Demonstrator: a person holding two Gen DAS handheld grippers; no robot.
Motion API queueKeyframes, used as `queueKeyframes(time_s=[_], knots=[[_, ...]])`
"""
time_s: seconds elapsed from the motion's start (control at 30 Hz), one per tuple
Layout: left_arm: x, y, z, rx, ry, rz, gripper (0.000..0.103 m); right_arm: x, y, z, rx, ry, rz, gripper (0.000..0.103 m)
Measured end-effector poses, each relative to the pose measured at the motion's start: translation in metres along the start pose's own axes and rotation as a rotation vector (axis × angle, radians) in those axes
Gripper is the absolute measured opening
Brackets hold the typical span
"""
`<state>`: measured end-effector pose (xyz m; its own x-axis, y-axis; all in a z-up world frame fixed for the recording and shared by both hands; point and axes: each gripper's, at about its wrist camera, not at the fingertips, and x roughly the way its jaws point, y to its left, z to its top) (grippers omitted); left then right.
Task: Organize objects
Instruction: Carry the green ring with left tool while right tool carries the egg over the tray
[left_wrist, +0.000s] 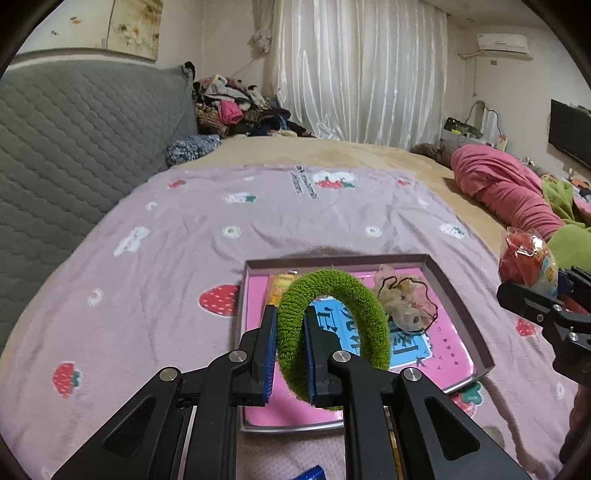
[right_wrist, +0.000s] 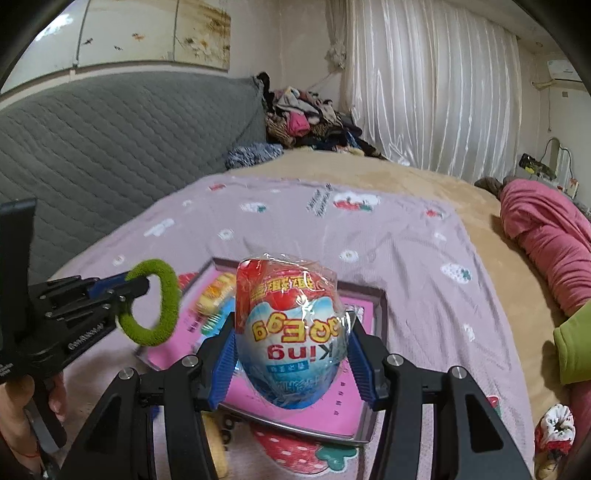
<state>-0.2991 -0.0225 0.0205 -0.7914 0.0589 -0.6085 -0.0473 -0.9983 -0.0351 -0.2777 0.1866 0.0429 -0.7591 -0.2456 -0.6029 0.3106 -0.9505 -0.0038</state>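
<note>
My left gripper (left_wrist: 290, 325) is shut on a fuzzy green hair tie (left_wrist: 354, 291), held upright over the open shallow box (left_wrist: 461, 291). The box has a pink printed bottom and holds a beige scrunchie (left_wrist: 400, 301) and a yellow packet (left_wrist: 282, 286). In the right wrist view my right gripper (right_wrist: 291, 350) is shut on a plastic-wrapped toy egg (right_wrist: 291, 332), red on top and blue-white below, above the same box (right_wrist: 380, 306). The left gripper (right_wrist: 125, 291) with the green hair tie (right_wrist: 164, 306) shows at the left. The right gripper (left_wrist: 546, 295) and egg (left_wrist: 524, 258) appear at the left view's right edge.
The box lies on a lilac strawberry-print blanket (left_wrist: 184, 240) over a tan bed cover. A grey quilted headboard (left_wrist: 74, 147) stands at left, a clothes pile (left_wrist: 236, 107) at the back, a pink bundle (left_wrist: 509, 192) at right. A small floral pouch (right_wrist: 554, 428) lies near the bed's right edge.
</note>
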Motion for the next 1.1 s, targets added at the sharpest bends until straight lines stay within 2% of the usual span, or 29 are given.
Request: queueKeyframes(time_s=[0.47, 0.7, 0.9, 1.1], knots=[[0.047, 0.005, -0.020, 0.014, 0.024, -0.009, 0.014, 0.066, -0.028, -0.029, 0.053, 0.074, 0.032, 0.054], [0.070, 0.008, -0.029, 0.014, 0.078, -0.018, 0.015, 0.080, -0.034, -0.043, 0.073, 0.104, 0.017, 0.054], [0.073, 0.006, -0.032, 0.019, 0.080, -0.011, 0.015, 0.089, -0.030, -0.045, 0.062, 0.121, 0.020, 0.054], [0.082, 0.009, -0.035, 0.018, 0.115, 0.001, 0.015, 0.103, -0.031, -0.054, 0.070, 0.171, 0.024, 0.054]])
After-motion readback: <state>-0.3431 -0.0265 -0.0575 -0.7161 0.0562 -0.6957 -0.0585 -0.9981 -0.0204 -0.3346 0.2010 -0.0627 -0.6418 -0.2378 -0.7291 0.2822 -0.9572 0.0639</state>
